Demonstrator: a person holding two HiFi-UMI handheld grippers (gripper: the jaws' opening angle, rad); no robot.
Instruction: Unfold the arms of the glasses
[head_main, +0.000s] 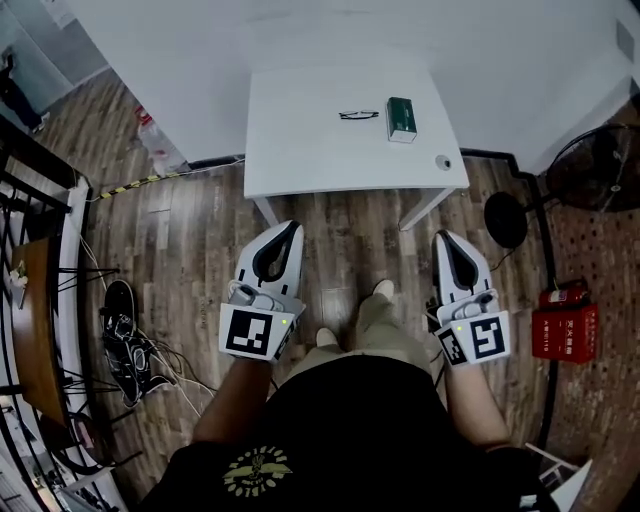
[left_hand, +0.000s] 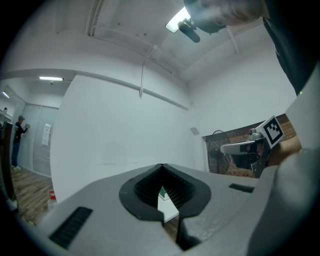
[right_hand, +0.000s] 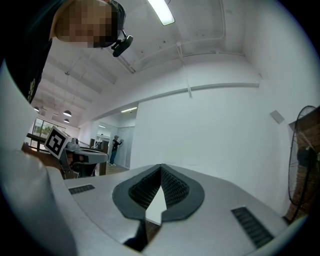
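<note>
Altogether on the counter: three things, namely one pair of glasses, one green box and one small round grey object.
Counter: one, white, set against a white wall, on a wood floor.
Glasses: dark-framed, lying flat towards the far side of the counter, just left of the green box and not touching it; too small to tell how the arms lie.
Round object: alone near the counter's front right corner, apart from the box.
Grippers: two, the left gripper and the right gripper, both held low over the floor in front of the person, short of the counter's near edge and well apart from the glasses.
Left jaws: closed tip to tip, with only a thin wedge of gap behind the tips; nothing between them, touching nothing.
Right jaws: likewise closed at the tips, empty, touching nothing.
Beside the counter: one black fan and one red box, both on the floor at the right.
</note>
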